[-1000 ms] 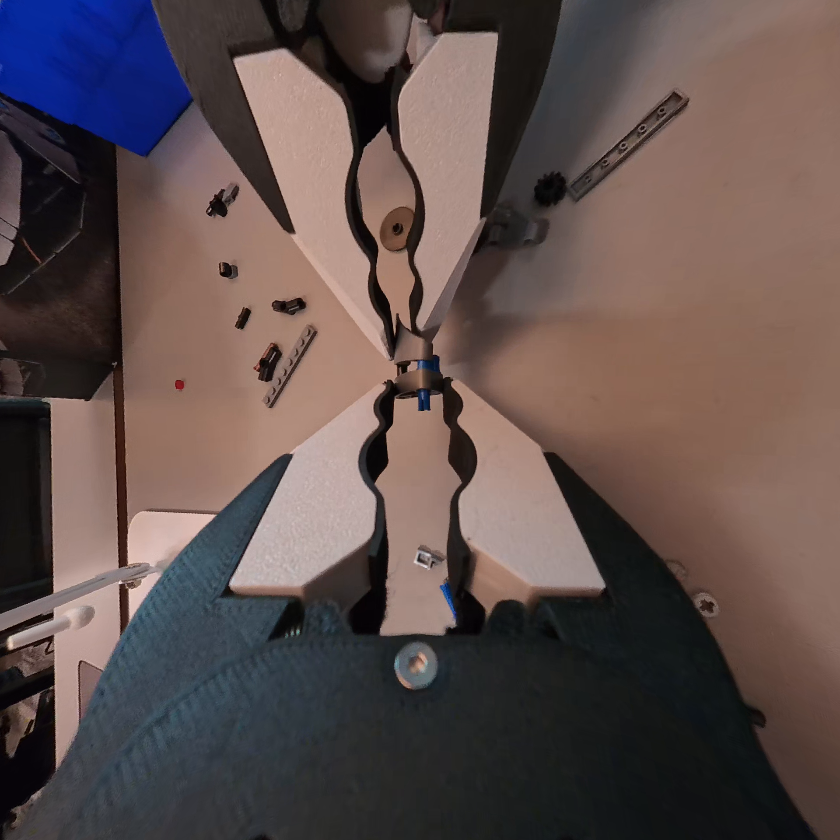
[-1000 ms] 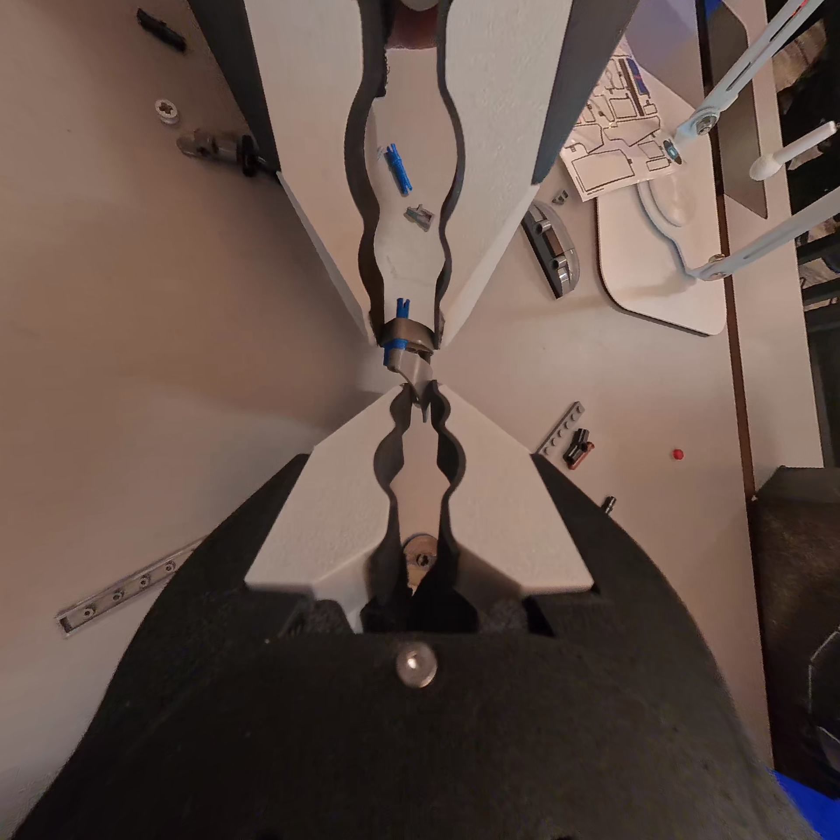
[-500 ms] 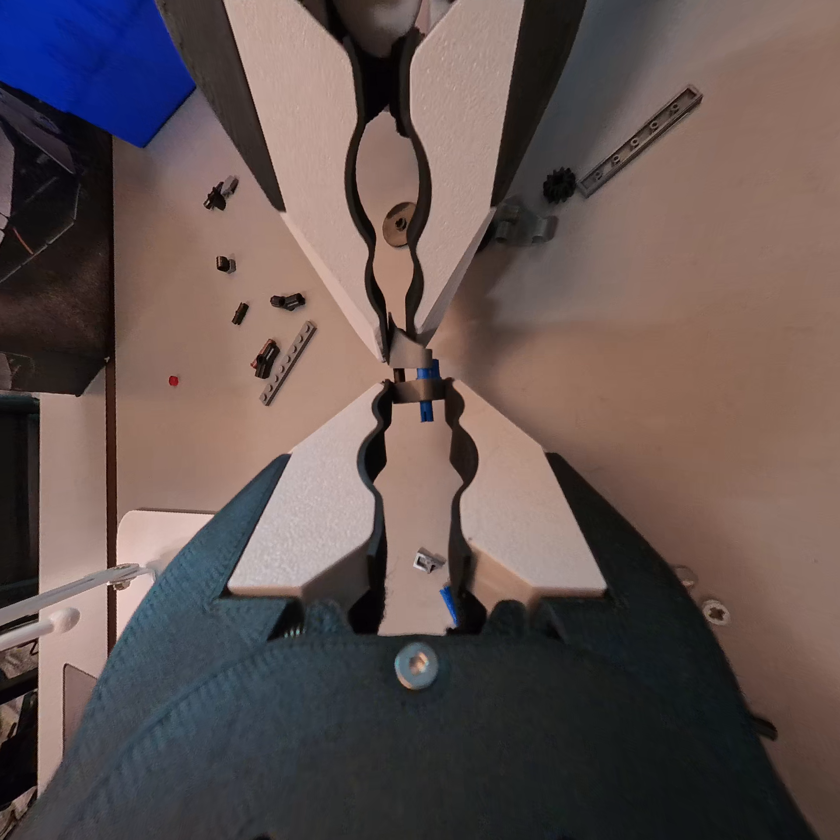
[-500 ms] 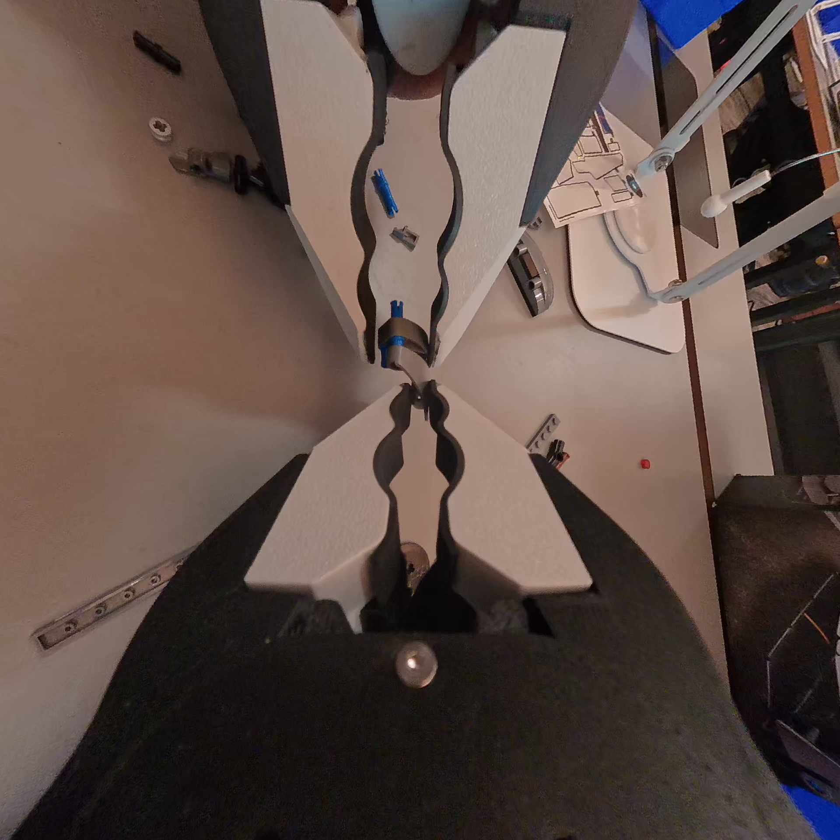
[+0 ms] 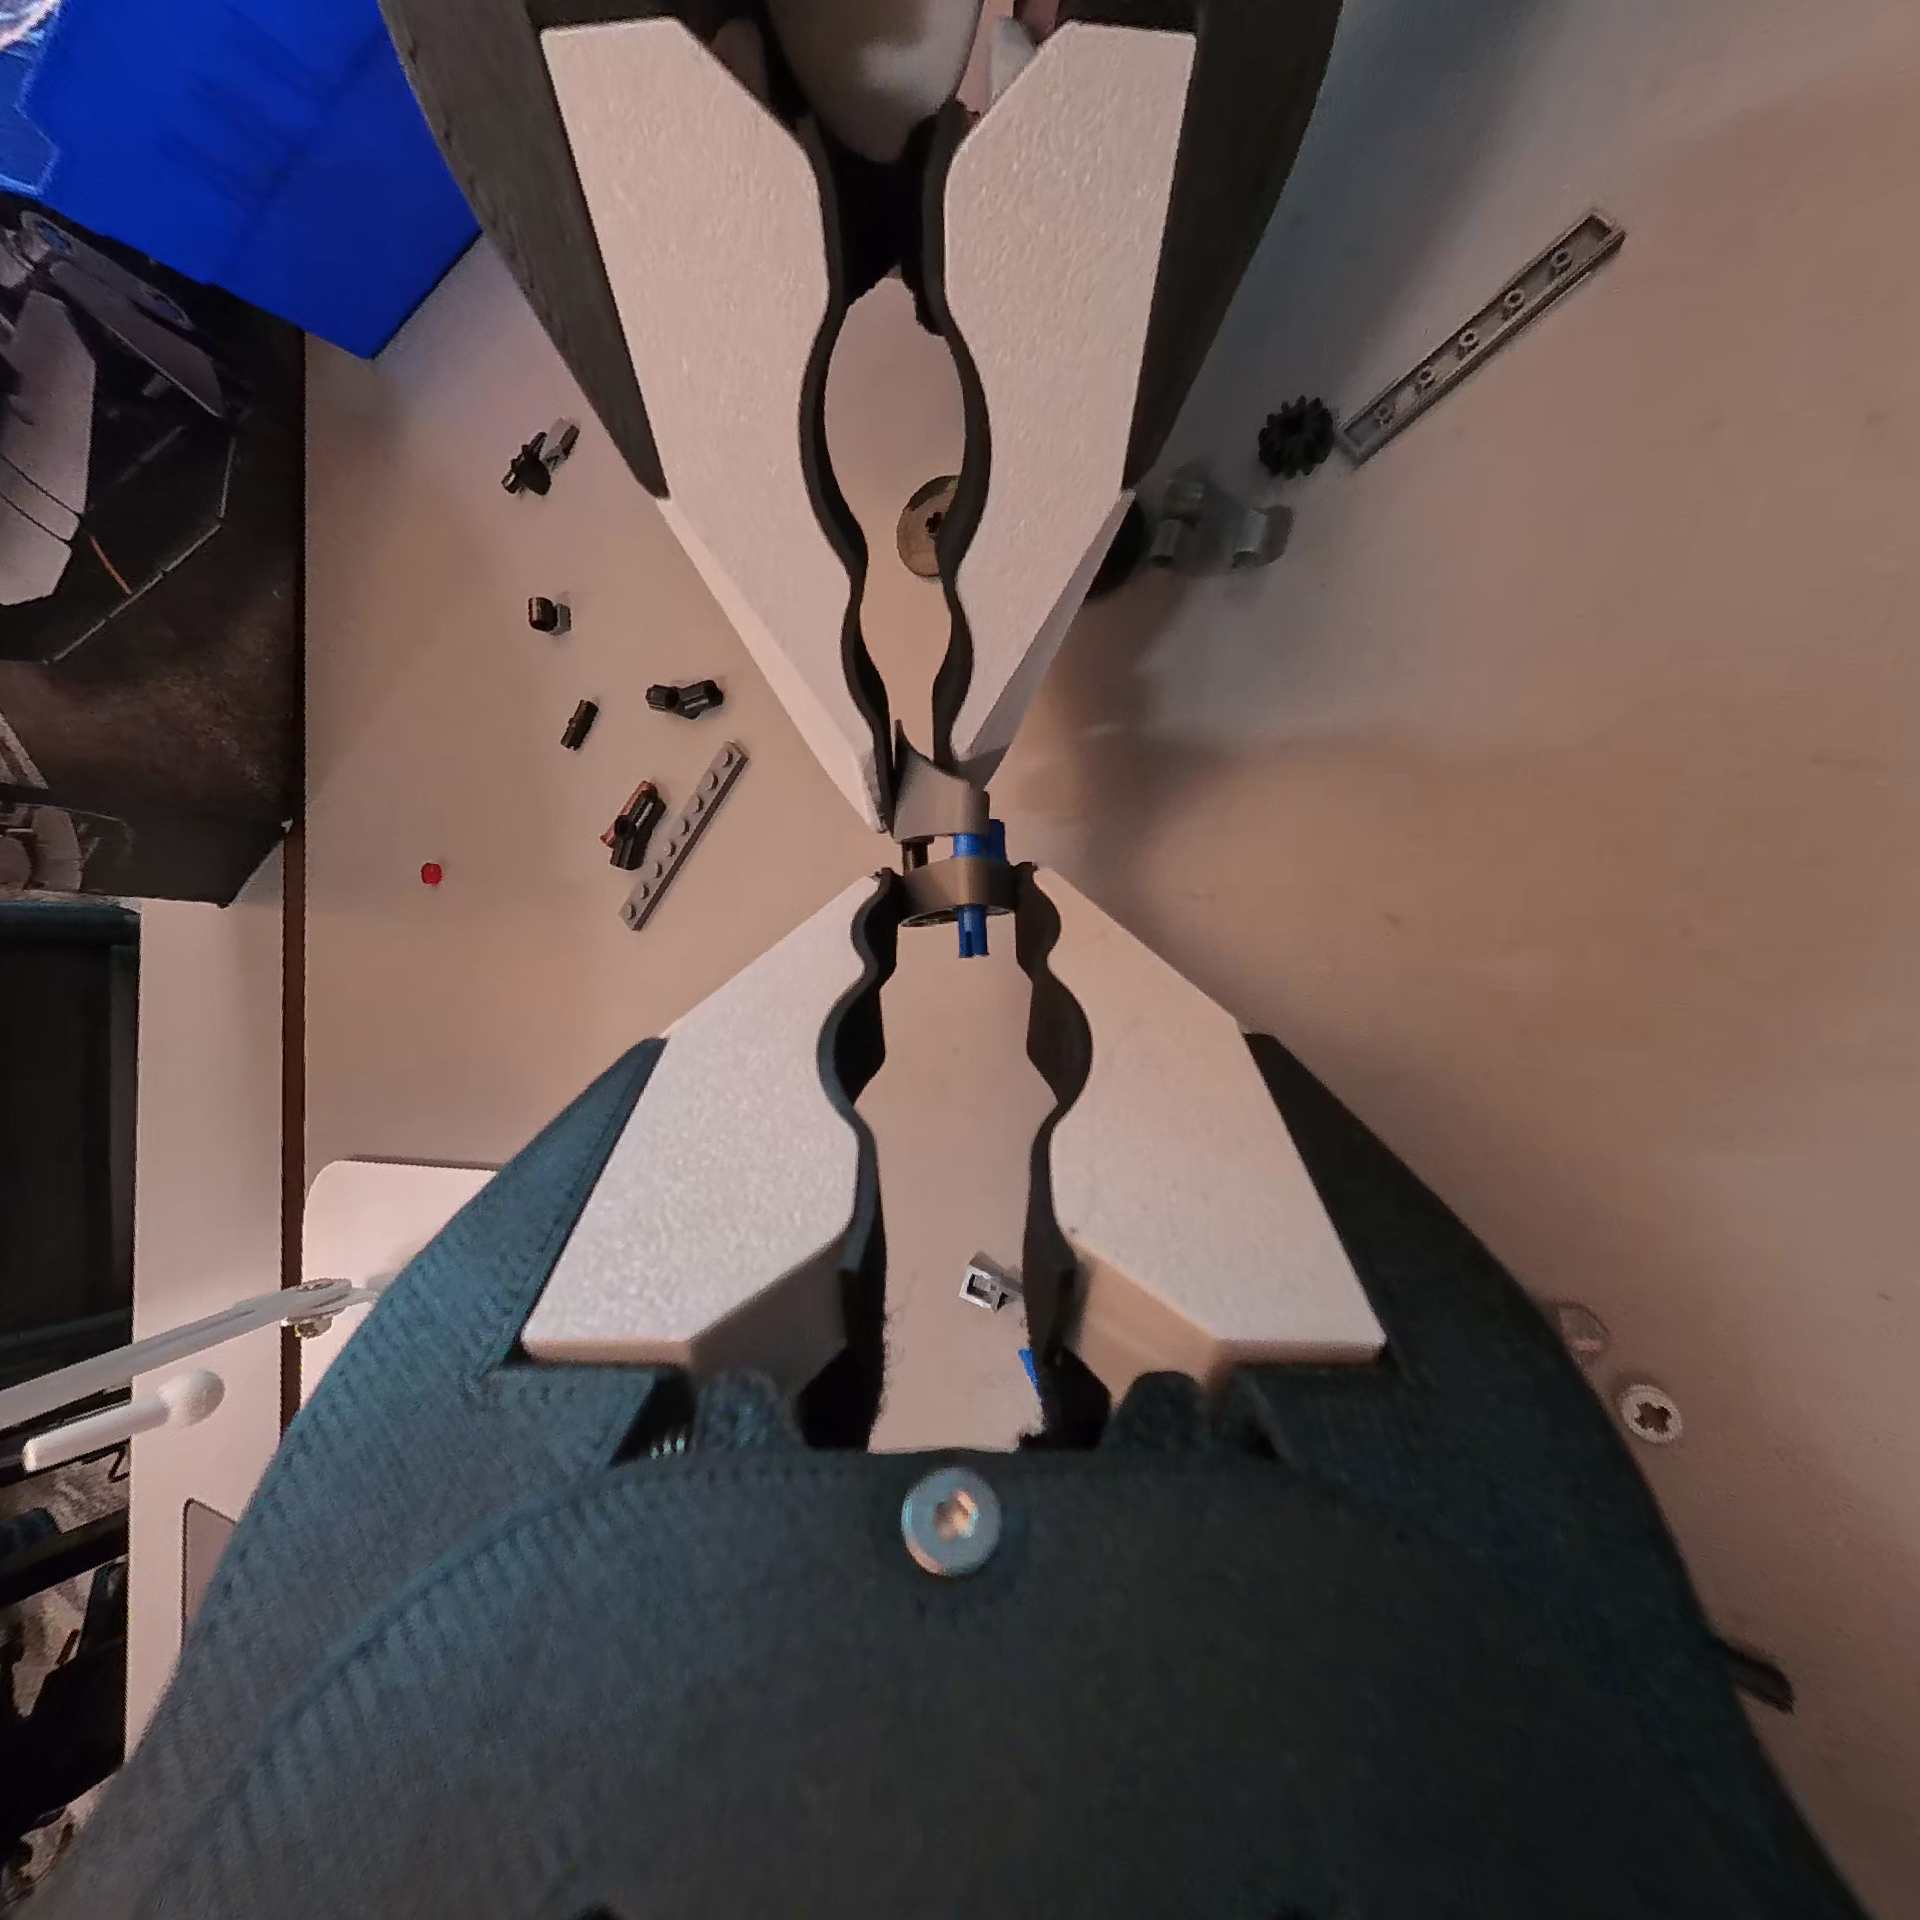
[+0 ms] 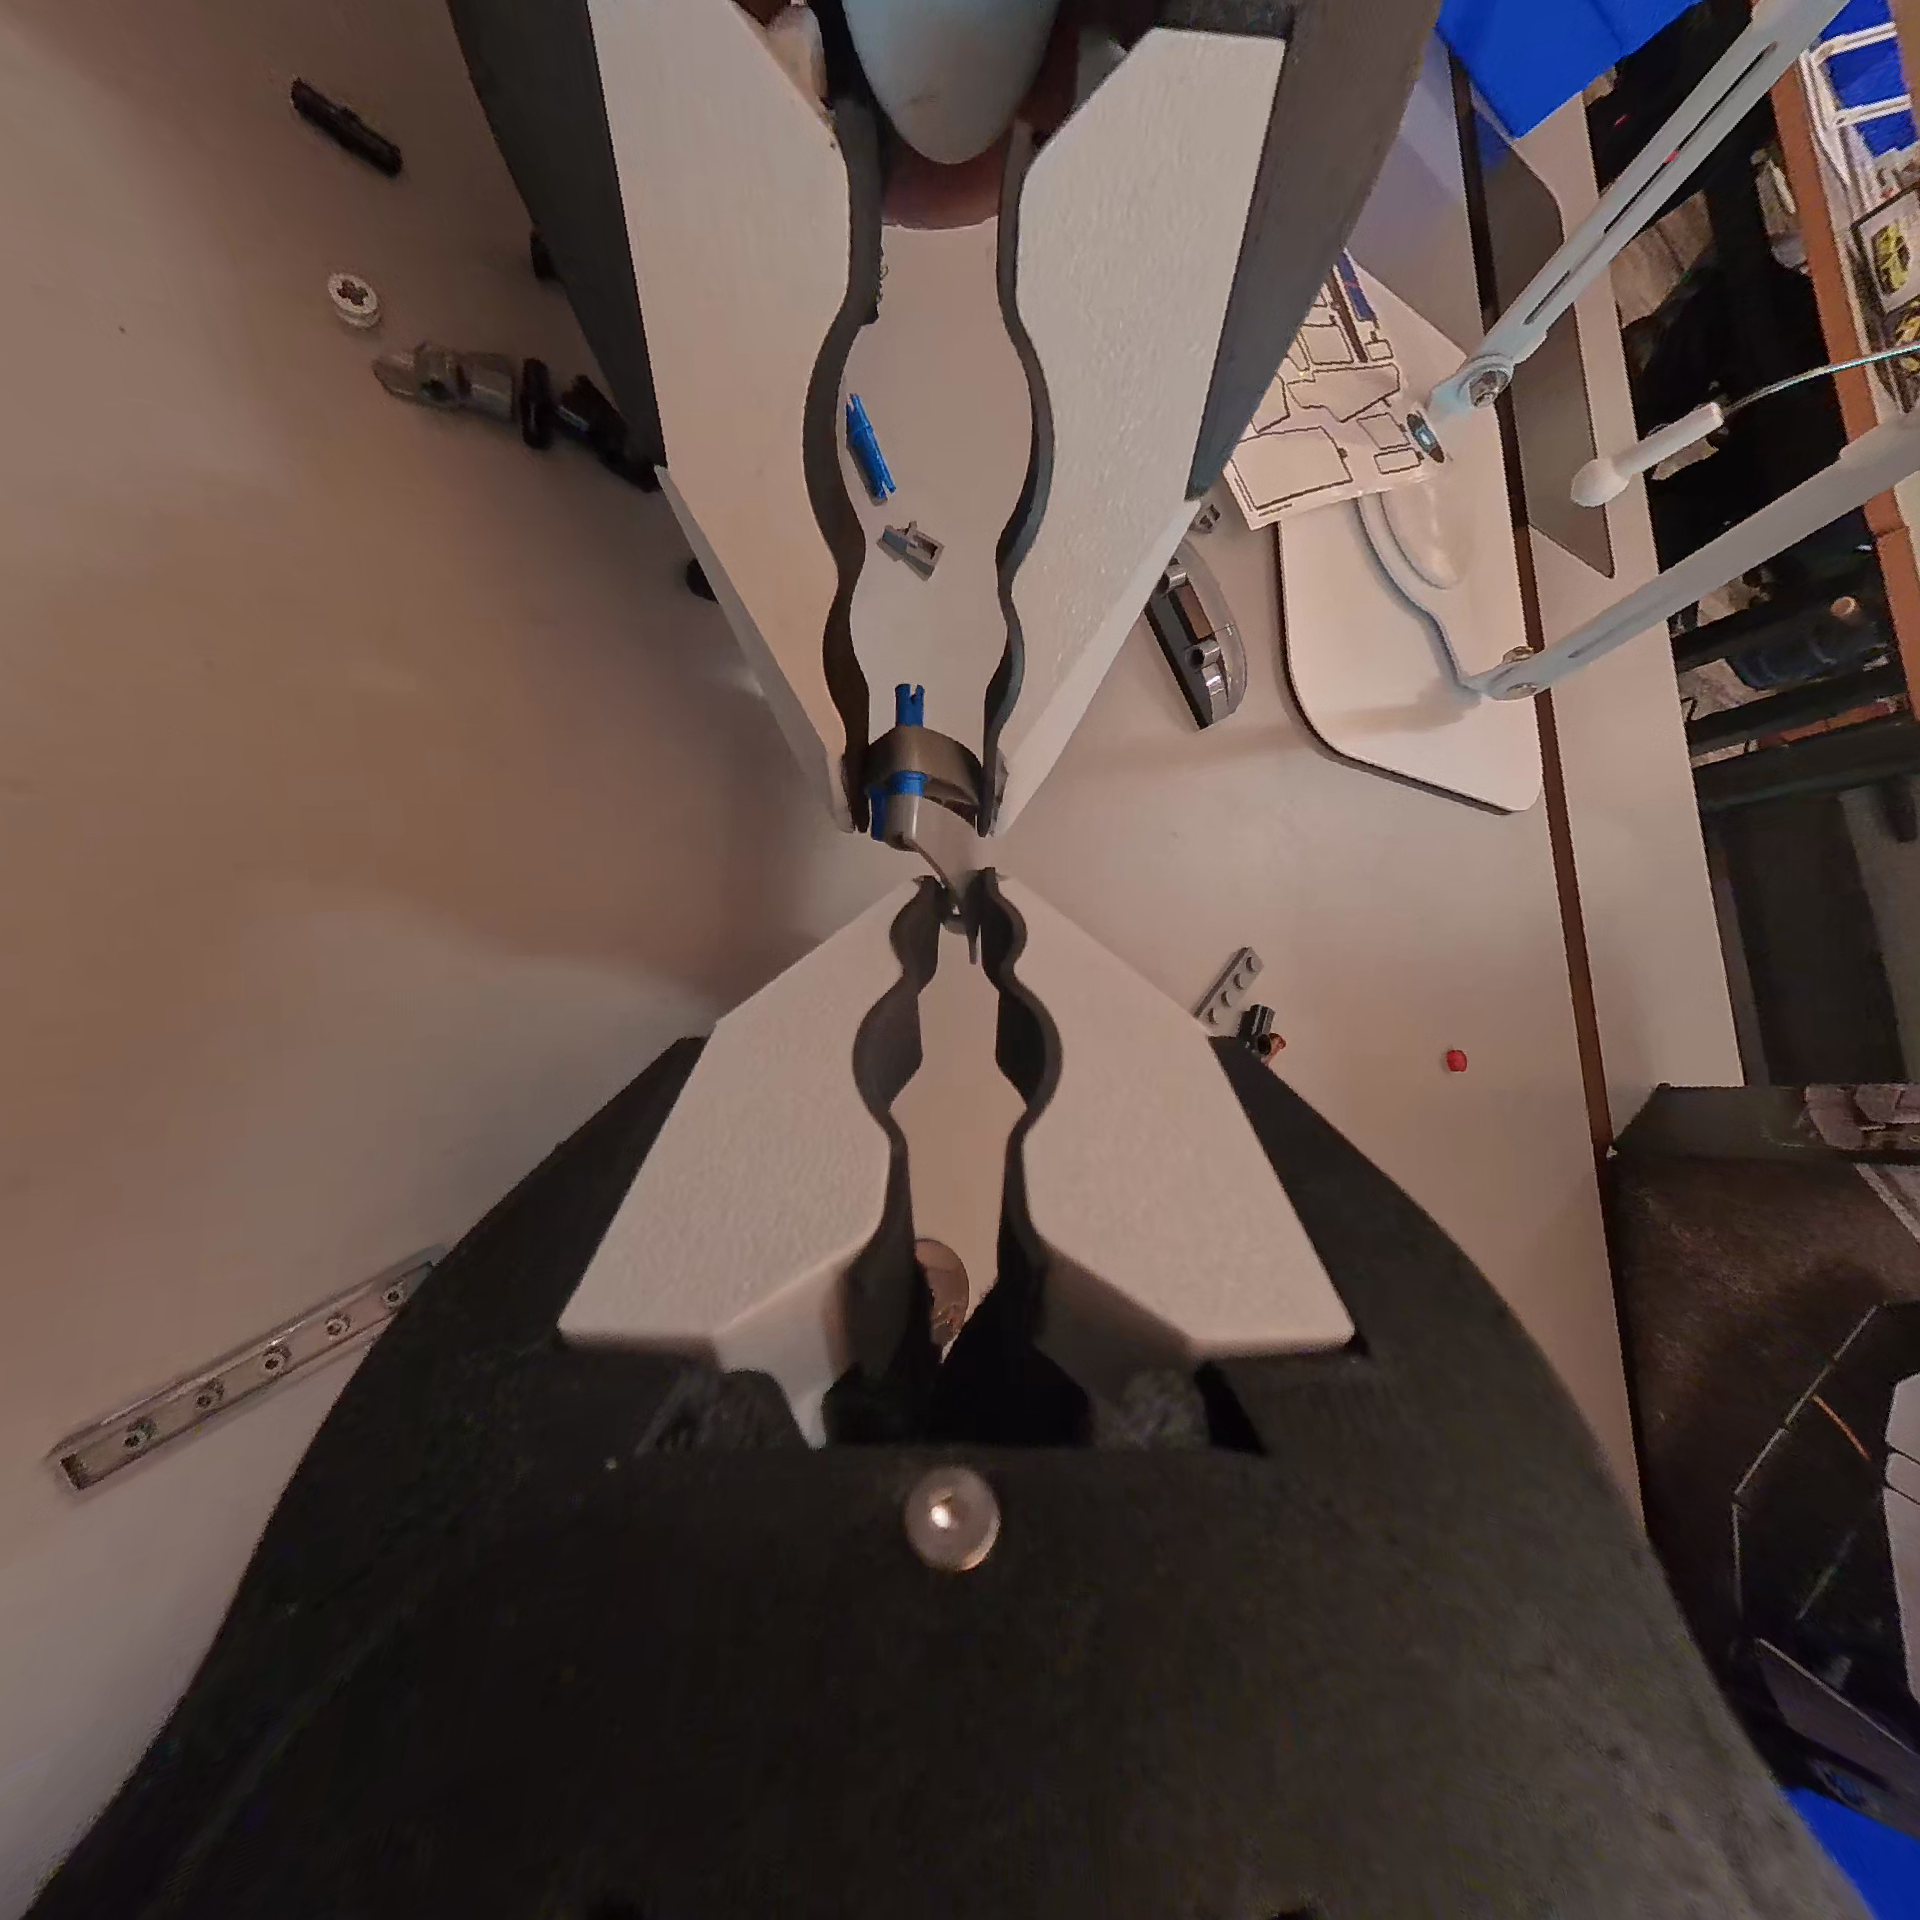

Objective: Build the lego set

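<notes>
Fingers of both grippers, left and right, pinch the grey piece; if you twist, its blue pin may pop out.

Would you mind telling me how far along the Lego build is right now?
Early. Done: a blue pin sits in a dark grey connector. In hand: the left gripper holds that connector; the right gripper holds a light grey piece against it. Left: the long grey plate, black gear and small pins remain loose.

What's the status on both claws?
Left claw shut on dark grey curved piece with blue pin. Right claw shut on light grey piece. Nothing between.
</notes>
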`<control>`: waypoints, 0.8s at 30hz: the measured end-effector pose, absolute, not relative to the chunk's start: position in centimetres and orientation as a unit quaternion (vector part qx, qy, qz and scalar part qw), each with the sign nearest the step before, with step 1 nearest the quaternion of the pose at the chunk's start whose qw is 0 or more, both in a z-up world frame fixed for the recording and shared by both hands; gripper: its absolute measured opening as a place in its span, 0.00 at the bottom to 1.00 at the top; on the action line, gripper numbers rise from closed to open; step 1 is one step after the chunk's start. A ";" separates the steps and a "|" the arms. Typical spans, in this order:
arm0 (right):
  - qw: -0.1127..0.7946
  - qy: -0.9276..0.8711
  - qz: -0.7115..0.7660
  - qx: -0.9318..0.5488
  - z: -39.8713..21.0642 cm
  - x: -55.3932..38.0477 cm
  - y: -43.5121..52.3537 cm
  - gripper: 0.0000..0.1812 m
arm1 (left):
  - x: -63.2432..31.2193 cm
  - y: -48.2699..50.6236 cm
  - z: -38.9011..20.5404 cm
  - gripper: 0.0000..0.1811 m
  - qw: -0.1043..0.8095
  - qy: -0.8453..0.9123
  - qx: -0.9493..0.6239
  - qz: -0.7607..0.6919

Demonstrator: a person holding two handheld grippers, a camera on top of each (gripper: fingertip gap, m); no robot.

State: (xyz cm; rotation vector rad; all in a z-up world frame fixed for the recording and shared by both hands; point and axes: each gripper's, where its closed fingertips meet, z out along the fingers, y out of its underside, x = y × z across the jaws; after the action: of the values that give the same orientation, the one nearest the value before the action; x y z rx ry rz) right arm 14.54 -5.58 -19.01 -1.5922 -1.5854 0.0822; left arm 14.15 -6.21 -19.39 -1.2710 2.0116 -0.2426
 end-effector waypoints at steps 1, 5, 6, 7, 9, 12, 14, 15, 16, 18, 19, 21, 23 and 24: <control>0.431 -0.637 0.032 -0.639 -19.1 14.6 -5.6 0.03 | 14.2 -6.2 -19.4 0.11 0.366 0.783 -0.495 -0.094; 0.431 -0.637 0.031 -0.638 -19.1 14.5 -5.6 0.03 | 14.1 -6.2 -19.5 0.11 0.364 0.782 -0.496 -0.097; 0.431 -0.637 0.031 -0.638 -19.1 14.6 -5.6 0.03 | 14.1 -6.2 -19.5 0.11 0.364 0.782 -0.496 -0.097; 0.431 -0.637 0.030 -0.638 -19.1 14.5 -5.6 0.03 | 14.1 -6.2 -19.5 0.11 0.364 0.782 -0.496 -0.097; 0.431 -0.638 0.030 -0.638 -19.1 14.5 -5.6 0.03 | 14.1 -6.2 -19.5 0.11 0.364 0.782 -0.496 -0.097; 0.433 -0.638 0.028 -0.637 -19.1 14.5 -5.6 0.03 | 14.2 -6.2 -19.4 0.11 0.365 0.781 -0.497 -0.101; 0.436 -0.637 0.029 -0.634 -18.9 14.5 -5.6 0.03 | 14.2 -6.3 -19.3 0.11 0.362 0.778 -0.501 -0.114; 0.438 -0.637 0.029 -0.633 -18.8 14.5 -5.6 0.03 | 14.1 -6.2 -19.4 0.12 0.355 0.776 -0.508 -0.118; 0.440 -0.638 0.028 -0.631 -18.7 14.4 -5.6 0.03 | 14.0 -6.1 -19.6 0.14 0.351 0.774 -0.513 -0.120; 0.443 -0.639 0.025 -0.629 -18.6 14.4 -5.6 0.03 | 14.0 -6.2 -19.5 0.13 0.350 0.774 -0.511 -0.130; 0.443 -0.639 0.025 -0.628 -18.6 14.3 -5.6 0.03 | 14.1 -6.4 -19.4 0.12 0.350 0.773 -0.511 -0.137; 0.445 -0.640 0.026 -0.626 -18.5 14.3 -5.7 0.03 | 14.1 -6.5 -19.1 0.12 0.354 0.773 -0.508 -0.137; 0.448 -0.640 0.026 -0.624 -18.3 14.3 -5.7 0.03 | 14.1 -6.5 -19.0 0.12 0.355 0.772 -0.508 -0.142; 0.449 -0.640 0.025 -0.623 -18.3 14.3 -5.7 0.03 | 14.1 -6.5 -19.0 0.12 0.356 0.771 -0.509 -0.145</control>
State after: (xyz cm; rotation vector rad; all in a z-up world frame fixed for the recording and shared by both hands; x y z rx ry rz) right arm 14.26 -5.72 -18.26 -1.5404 -1.5827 0.0629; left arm 14.13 -6.51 -18.95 -1.3137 1.9905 -0.3734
